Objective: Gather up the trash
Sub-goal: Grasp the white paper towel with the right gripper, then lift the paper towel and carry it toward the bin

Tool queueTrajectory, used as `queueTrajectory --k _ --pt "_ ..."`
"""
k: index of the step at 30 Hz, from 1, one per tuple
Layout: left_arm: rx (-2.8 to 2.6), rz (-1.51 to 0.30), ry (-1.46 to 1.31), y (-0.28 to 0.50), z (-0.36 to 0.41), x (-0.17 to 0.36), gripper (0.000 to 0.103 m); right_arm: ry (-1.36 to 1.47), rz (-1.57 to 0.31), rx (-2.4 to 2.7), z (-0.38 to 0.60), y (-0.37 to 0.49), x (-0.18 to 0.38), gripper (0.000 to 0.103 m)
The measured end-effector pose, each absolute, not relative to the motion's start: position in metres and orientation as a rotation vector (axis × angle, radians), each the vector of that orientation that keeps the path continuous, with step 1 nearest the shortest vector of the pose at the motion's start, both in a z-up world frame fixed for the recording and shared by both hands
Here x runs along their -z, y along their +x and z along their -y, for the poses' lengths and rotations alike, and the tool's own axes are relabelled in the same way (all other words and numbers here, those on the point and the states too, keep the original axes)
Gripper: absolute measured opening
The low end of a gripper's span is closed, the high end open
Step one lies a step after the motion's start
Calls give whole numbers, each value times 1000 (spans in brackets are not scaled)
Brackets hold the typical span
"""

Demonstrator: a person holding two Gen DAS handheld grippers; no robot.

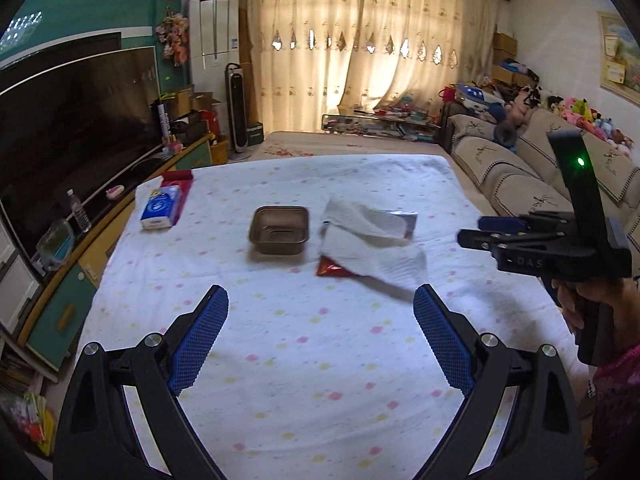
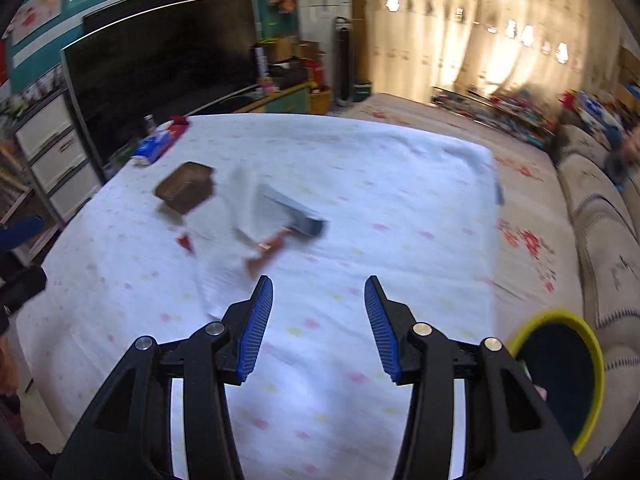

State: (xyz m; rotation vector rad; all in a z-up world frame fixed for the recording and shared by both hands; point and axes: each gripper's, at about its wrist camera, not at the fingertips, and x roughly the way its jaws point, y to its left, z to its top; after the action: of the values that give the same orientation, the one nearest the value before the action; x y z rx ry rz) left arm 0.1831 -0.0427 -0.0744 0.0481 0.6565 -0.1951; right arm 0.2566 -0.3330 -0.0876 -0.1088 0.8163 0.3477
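My left claw (image 1: 320, 332) hangs over the near part of the table (image 1: 320, 380), its jaws spread wide and holding nothing. My right claw (image 2: 318, 320) is also spread and empty, though less wide; in the left view it sits out at three o'clock, off the table's right edge.

The trash lies in a small heap near the middle of the table: a crumpled paper towel (image 1: 372, 236) draped over a red wrapper (image 1: 332, 268) and a silver-blue packet (image 1: 404, 220). From my left claw that heap is at about one o'clock; from my right claw it is at about eleven o'clock. Just left of the heap stands a small brown tray (image 1: 279, 231), empty as far as I can see, and a tissue pack (image 1: 162, 208) lies at the far left corner.

A yellow-rimmed bin (image 2: 560, 376) waits off the table at four o'clock of my right claw.

I judge this to be the approach, with nothing collected yet. Next I should bring one claw down over the paper towel, pinch it, and carry it to the bin.
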Motion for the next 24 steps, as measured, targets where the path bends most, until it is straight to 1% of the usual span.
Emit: queueTrajectory --k 5,8,10,12,14,16,18,19,24 --pt "176 -663 23 184 40 78 92 -182 -843 -433 276 289 95 45" --pt "170 -668 13 183 31 81 92 -220 -881 -432 257 312 107 44" --pt "167 -672 8 183 27 82 92 -241 -908 -417 249 323 117 41" --pt "163 -676 0 184 23 84 92 -250 -938 -401 245 334 129 40" --pt "161 -681 -9 184 20 85 92 -247 -964 -392 246 339 137 33" --pt "158 -685 -14 186 17 87 92 -242 -958 -391 246 339 137 14" --pt "158 -692 -21 188 15 89 92 -240 -934 -388 248 334 131 4" --pt "159 -694 -23 189 16 90 92 -232 -925 -393 249 332 127 3" --pt "172 -696 -27 190 18 93 92 -191 -860 -427 254 317 97 2"
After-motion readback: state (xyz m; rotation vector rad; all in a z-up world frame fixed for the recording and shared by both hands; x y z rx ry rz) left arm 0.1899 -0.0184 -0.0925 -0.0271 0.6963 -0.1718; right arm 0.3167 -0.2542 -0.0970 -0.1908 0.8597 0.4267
